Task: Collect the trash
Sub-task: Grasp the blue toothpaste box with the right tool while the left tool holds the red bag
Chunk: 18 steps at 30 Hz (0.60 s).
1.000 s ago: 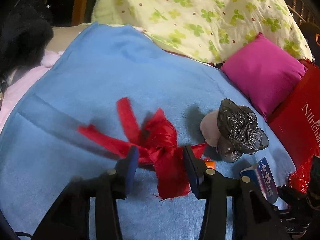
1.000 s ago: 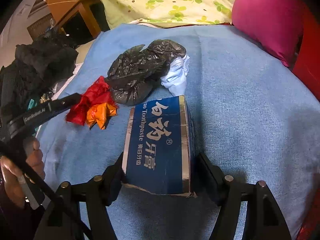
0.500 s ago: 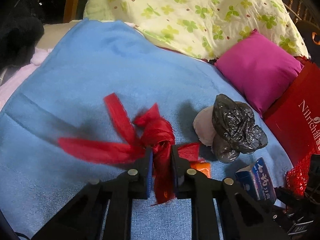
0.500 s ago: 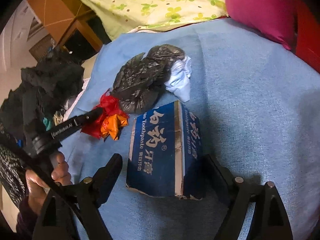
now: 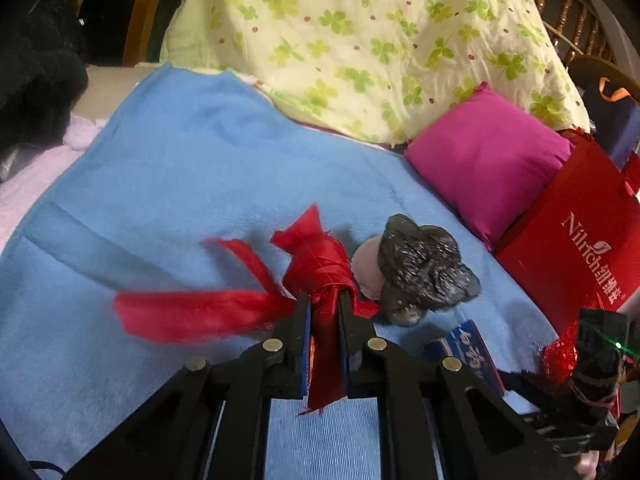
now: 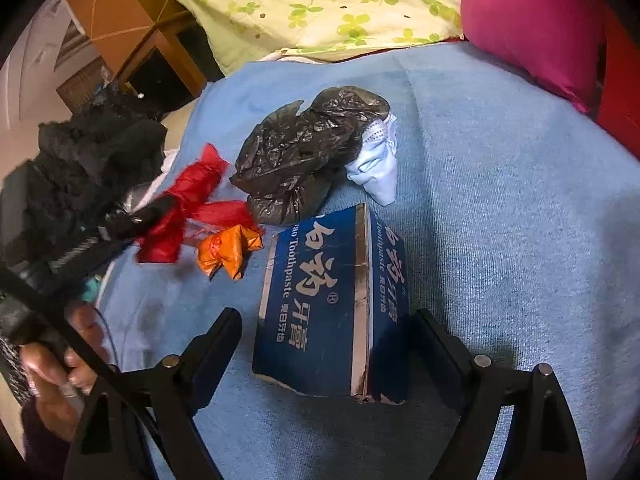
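On a blue blanket (image 5: 192, 184), the left gripper (image 5: 324, 304) has just closed on red ribbon scrap (image 5: 320, 268); lifting it away comes next. The right gripper (image 6: 324, 332), jaws apart, straddles 1 toothpaste box (image 6: 332, 304) untouched.

Toothpaste box between spread jaws
Right gripper (image 6: 324, 344) straddles the blue toothpaste box (image 6: 332, 308) on the blue blanket (image 6: 500, 220), pads clear.
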Each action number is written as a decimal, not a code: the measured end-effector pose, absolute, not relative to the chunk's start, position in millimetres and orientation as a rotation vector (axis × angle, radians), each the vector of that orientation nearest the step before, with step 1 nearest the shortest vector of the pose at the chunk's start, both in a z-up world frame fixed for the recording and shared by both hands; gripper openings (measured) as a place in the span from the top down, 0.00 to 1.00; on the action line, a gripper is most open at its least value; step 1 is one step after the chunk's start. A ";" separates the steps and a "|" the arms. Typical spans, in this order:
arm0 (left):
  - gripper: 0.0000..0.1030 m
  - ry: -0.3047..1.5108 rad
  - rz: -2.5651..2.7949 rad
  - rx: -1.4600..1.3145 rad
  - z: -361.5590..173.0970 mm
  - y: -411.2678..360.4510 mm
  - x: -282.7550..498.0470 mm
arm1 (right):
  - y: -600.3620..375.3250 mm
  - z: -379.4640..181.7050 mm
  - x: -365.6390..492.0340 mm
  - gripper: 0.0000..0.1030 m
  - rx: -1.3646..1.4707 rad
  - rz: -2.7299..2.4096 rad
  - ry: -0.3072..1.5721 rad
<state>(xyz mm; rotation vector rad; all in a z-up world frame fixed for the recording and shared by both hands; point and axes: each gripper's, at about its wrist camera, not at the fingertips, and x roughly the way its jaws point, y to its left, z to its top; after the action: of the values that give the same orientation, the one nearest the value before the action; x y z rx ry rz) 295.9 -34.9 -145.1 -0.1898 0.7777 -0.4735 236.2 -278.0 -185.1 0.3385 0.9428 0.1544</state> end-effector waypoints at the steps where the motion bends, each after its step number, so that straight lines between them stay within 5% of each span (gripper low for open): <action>1: 0.89 0.770 -0.471 -0.184 -142.9 -33.7 291.5 | -275.4 -184.5 236.1 0.14 0.318 0.146 0.944; 5: 0.89 0.739 -0.461 -0.194 -134.0 -27.8 280.1 | -268.1 -187.6 236.8 0.16 0.265 0.115 0.978; 7: 0.89 0.734 -0.459 -0.209 -131.8 -24.3 277.1 | -265.1 -187.9 237.4 0.34 0.223 0.085 0.989; 10: 0.89 0.725 -0.458 -0.216 -129.2 -21.5 269.6 | -262.0 -187.1 236.9 0.43 0.194 0.068 0.984; 18: 0.88 0.656 -0.490 -0.246 -121.4 -11.2 244.3 | -253.9 -167.9 229.0 0.44 0.216 0.150 0.882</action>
<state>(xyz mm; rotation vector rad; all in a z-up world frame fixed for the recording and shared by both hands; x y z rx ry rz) 244.3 -11.2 -121.4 -0.2456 0.6564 -0.4903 229.0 -253.9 -167.9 0.2162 0.8825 0.1504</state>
